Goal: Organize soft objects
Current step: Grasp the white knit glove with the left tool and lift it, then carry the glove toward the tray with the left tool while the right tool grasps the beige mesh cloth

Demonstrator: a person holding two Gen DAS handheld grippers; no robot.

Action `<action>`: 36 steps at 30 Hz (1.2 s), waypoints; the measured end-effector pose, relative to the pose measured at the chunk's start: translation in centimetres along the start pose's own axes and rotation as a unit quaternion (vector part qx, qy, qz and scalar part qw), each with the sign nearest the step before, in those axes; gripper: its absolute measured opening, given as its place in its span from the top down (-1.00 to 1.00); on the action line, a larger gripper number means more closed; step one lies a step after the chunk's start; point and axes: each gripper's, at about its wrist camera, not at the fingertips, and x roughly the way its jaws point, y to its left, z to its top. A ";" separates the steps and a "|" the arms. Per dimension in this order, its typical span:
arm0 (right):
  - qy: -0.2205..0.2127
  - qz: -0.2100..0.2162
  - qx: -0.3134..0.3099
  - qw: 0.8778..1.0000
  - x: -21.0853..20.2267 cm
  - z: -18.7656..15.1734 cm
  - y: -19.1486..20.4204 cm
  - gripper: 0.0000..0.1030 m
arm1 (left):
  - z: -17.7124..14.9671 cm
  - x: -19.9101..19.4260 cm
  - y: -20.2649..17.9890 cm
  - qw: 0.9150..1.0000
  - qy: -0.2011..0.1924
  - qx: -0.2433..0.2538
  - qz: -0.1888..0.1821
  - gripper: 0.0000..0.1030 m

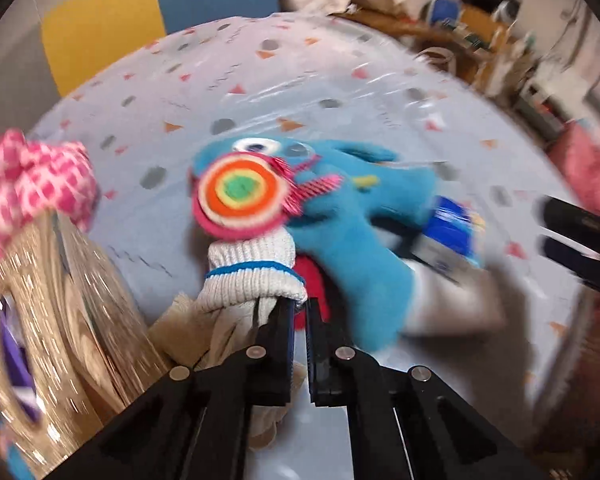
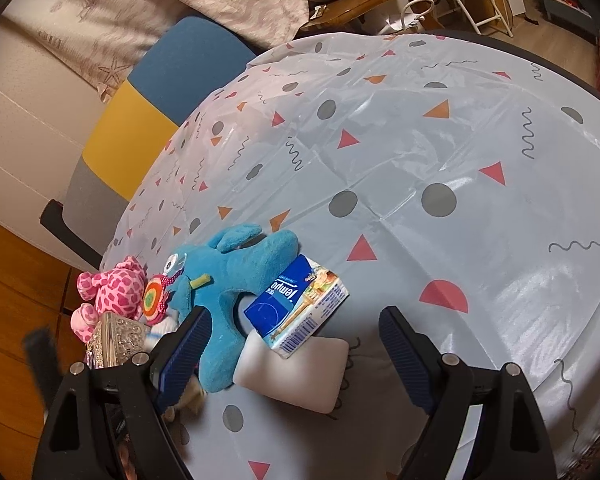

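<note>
My left gripper (image 1: pixel 299 312) points steeply down at a cluster of soft things on the table's patterned cover (image 2: pixel 420 152). Its 2 jaws are closed almost together, and the view is blurred, so I cannot tell whether they pinch any fabric. Just ahead of the tips and to their left sits a ribbed white knit piece with a blue stripe (image 1: pixel 256 276); a red soft shape (image 1: pixel 314 280) lies right in front of the tips. Beyond these lies the blue plush toy (image 1: pixel 340 216), with a round disc of coloured rings (image 1: pixel 240 196) at its head end. A pink spotted plush (image 1: pixel 40 180) sits at the far left, touching a silver embossed box (image 1: pixel 60 300).

My right gripper (image 2: pixel 296 344) hovers with its jaws spread wide, holding nothing. Between its fingers lie a white pad (image 2: pixel 300 376) and, resting on it, a blue tissue pack (image 2: pixel 296 304). The blue plush toy's leg passes just beside its left finger (image 2: pixel 188 344).
</note>
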 end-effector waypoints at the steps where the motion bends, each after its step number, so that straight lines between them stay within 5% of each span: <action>1: -0.001 -0.001 0.000 1.000 0.0 0.0 0.0 -0.69 | -0.6 -0.6 0.3 1.000 -0.005 -0.008 -0.007 0.91; 11: 0.000 -0.008 0.003 1.000 0.1 0.1 -0.2 -0.69 | -3.0 -5.6 -2.2 0.994 -0.030 0.014 -0.104 1.00; 17: 0.004 -0.012 0.000 1.000 0.3 0.1 -0.1 -0.69 | -6.5 -6.9 -3.5 0.996 -0.032 0.049 -0.069 0.95; 18: 0.005 -0.013 -0.001 1.000 0.3 0.1 -0.1 -0.69 | -6.9 -7.0 -3.3 0.996 -0.036 0.051 -0.057 0.89; 20: 0.006 -0.015 -0.001 1.000 0.3 0.1 -0.1 -0.69 | -7.1 -6.8 -3.0 0.997 -0.038 0.055 -0.032 0.12; 26: 0.007 -0.023 -0.001 1.000 0.4 0.0 -0.1 -0.69 | -5.1 -6.3 -3.2 0.995 -0.067 0.078 0.012 -0.43; 33: 0.009 -0.022 -0.002 1.000 0.5 0.0 -0.1 -0.69 | -2.3 -0.5 -4.8 0.987 -0.026 0.140 0.079 -0.38; 35: 0.010 -0.021 -0.002 1.000 0.5 0.0 -0.1 -0.69 | -2.2 0.8 -4.1 0.988 -0.009 0.131 0.082 0.13; 36: 0.010 -0.020 -0.003 1.000 0.5 0.0 -0.1 -0.69 | -2.3 1.2 -3.9 0.988 -0.005 0.126 0.084 0.20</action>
